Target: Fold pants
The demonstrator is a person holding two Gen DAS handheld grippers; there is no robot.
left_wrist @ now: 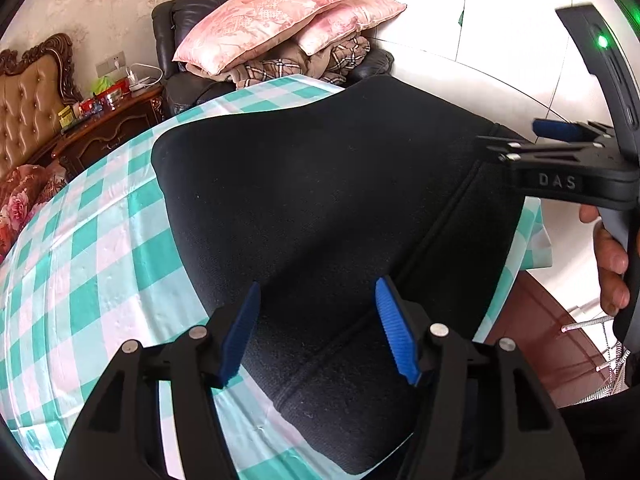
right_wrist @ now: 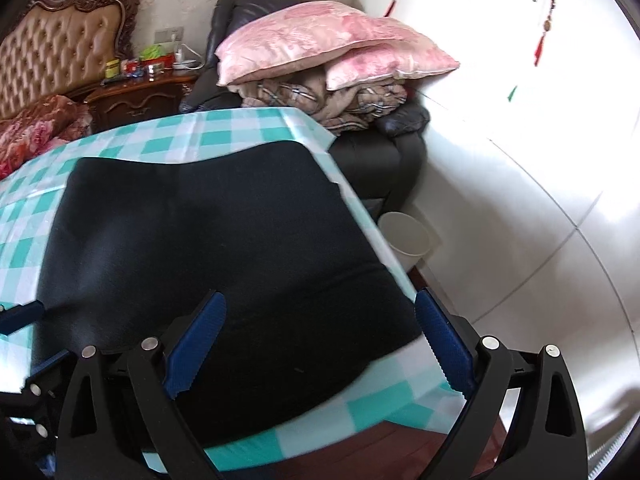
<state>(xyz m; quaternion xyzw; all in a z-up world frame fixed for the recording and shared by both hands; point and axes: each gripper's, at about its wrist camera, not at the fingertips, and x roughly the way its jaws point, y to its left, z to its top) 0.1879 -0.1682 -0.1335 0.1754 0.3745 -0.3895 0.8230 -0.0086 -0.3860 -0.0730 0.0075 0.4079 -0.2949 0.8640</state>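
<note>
Now the black pants (left_wrist: 320,200) lie flat on the checked worktop (left_wrist: 80,260); both left tongs (left_wrist: 318,328) and right tongs (right_wrist: 320,348) stand wide above them, holding nothing

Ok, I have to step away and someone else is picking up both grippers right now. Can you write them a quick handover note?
Left gripper: open, holding nothing, over the near end of the black stretch-fabric pants.
Right gripper: open, holding nothing, over the pants' near edge by the table corner.
Pants lie flat on the teal and white checked tablecloth, apparently already folded leg over leg.
Left to do: grip the near end with both grippers and fold it across to the far end.
</note>
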